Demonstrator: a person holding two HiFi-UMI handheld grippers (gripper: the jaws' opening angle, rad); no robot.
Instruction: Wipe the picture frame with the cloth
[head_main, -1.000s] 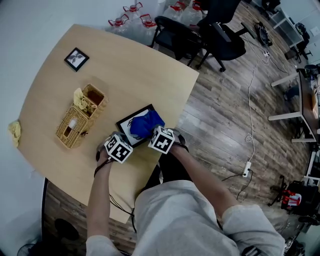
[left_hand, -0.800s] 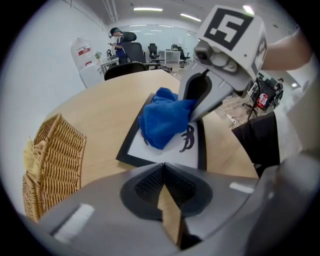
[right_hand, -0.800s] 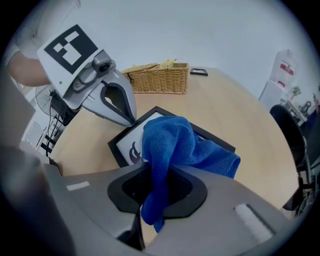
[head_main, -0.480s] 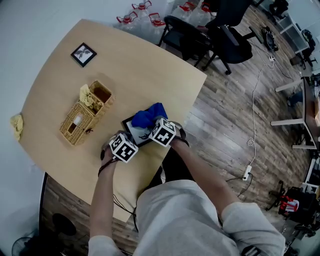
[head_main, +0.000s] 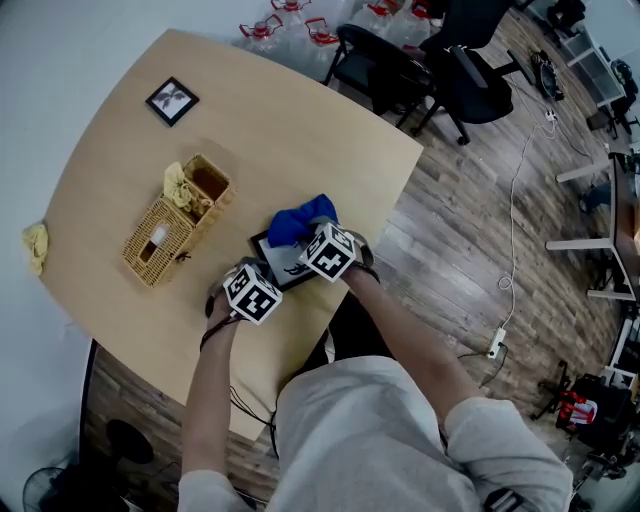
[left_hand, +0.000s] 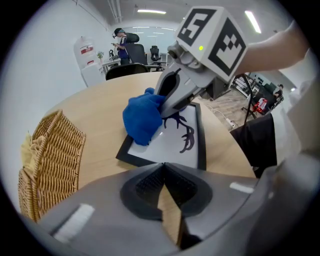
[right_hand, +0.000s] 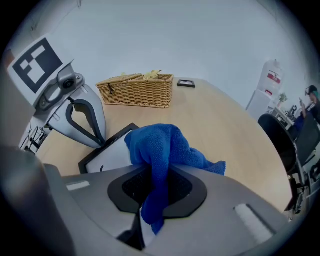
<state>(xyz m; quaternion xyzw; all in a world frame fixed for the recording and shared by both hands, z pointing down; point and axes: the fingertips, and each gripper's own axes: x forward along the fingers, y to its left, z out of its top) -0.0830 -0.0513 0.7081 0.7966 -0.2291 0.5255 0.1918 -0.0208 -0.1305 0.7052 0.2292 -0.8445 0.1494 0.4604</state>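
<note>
Left gripper (left_hand: 162, 172) jaws together, right gripper (left_hand: 166, 104) pressing blue cloth (left_hand: 141, 120) on picture frame (left_hand: 172, 147) (black antler print), wicker basket (left_hand: 50, 160) left

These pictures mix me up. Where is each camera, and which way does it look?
Head view: on the person's head, looking down at table, arms.
Left gripper view: on left gripper, facing picture frame; its shut jaws show.
Right gripper view: on right gripper, facing basket; jaws clamp cloth.
Both gripper views share picture frame, cloth.

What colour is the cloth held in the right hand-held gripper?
The cloth is bright blue, best seen in the right gripper view.
</note>
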